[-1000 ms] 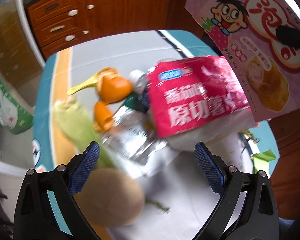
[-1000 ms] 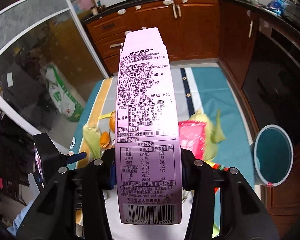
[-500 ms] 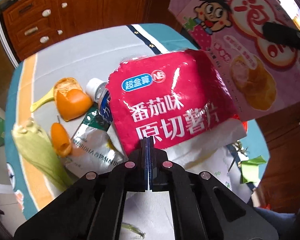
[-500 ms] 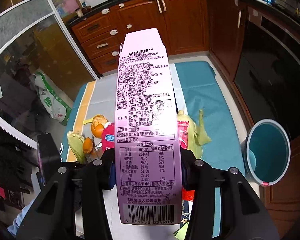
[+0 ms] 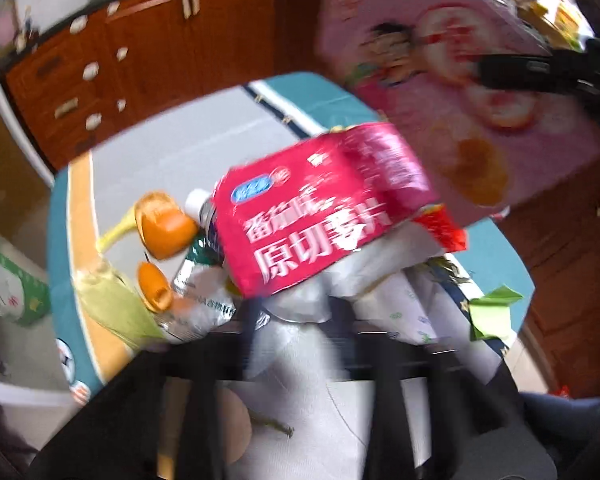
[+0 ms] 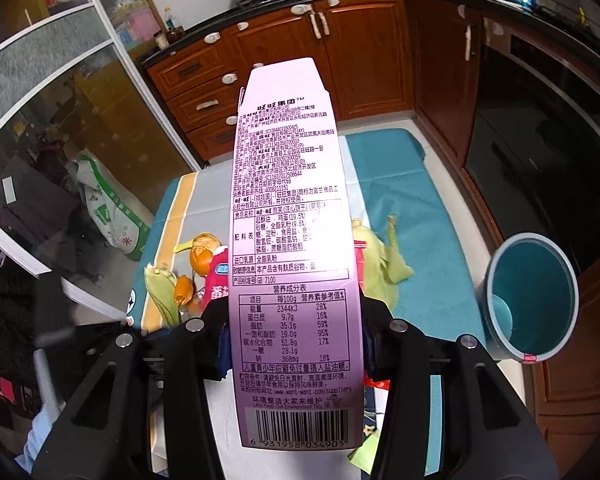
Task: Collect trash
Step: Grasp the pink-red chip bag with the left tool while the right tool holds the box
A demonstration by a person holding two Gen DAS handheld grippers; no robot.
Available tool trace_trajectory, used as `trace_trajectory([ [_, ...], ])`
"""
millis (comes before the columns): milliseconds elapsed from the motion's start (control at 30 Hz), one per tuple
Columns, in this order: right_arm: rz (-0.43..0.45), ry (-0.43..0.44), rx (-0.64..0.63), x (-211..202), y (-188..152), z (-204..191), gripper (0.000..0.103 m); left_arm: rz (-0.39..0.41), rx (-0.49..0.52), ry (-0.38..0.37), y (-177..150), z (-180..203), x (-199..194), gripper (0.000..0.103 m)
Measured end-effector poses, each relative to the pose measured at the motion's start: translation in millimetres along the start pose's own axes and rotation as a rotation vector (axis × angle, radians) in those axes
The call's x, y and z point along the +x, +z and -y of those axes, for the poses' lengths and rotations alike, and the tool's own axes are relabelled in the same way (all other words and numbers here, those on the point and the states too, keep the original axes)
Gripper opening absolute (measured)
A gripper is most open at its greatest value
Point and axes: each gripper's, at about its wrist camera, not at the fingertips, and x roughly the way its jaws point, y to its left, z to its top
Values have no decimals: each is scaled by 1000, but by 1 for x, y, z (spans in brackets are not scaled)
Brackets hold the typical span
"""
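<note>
My right gripper (image 6: pixel 294 332) is shut on a tall pink snack box (image 6: pixel 288 208), held upright above the mat; the box also shows in the left wrist view (image 5: pixel 460 80). My left gripper (image 5: pixel 296 308) is blurred with motion; its fingers (image 5: pixel 250 320) stand a little apart at the lower edge of a red chip bag (image 5: pixel 320 216), which is lifted off the pile. The bag's silver underside hangs between the fingers. A teal trash bin (image 6: pixel 528 300) stands on the floor at the right.
On the teal and grey mat (image 6: pixel 420 216) lie orange peels (image 5: pixel 168 232), corn husks (image 5: pixel 112 300), a crushed plastic bottle (image 5: pixel 200 300), white paper (image 5: pixel 404 304) and green paper scraps (image 5: pixel 492 308). Wooden cabinets (image 6: pixel 340 52) stand behind.
My left gripper closed on the red chip bag's lower edge and now lifts it, the view blurring. My right gripper holds the pink box steady, drifting slightly.
</note>
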Motion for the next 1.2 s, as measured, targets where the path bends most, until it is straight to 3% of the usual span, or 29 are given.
trace_trajectory([
  [33,-1,-5,4,-1,-1,2,45,3,-23,-13,-11,-4,-1,70],
  [200,-18,-15,4,10,2,2,45,-44,-130,-150,-9,-31,30,70],
  [367,-52,-23,9,32,2,1,45,-51,-164,-160,-1,-42,44,71],
  [467,-74,-33,5,45,2,1,45,-54,-223,-219,0,-52,46,72],
  [600,-103,-44,15,61,0,3,45,-43,-158,-282,2,-36,41,71],
  [667,-117,-42,25,66,-1,5,45,-24,-125,-250,4,-24,35,54],
  [700,-122,-43,29,68,-2,6,45,-19,-117,-241,4,-21,32,39],
  [733,-125,-47,34,69,-3,8,45,-7,-106,-241,5,-17,25,33],
  [833,-133,-31,45,70,-6,12,45,21,-68,-241,6,-7,11,33],
  [933,-136,-28,45,72,-8,13,45,-7,-49,-287,10,6,10,33],
  [1067,-135,3,67,72,-12,19,45,-55,-69,-240,8,9,37,34],
  [1133,-136,17,71,73,-15,22,45,-41,-98,-236,11,12,38,34],
  [1167,-136,20,73,73,-15,24,45,-41,-111,-233,14,11,38,31],
  [1200,-136,24,80,73,-16,26,45,-18,-109,-194,18,16,33,8],
])
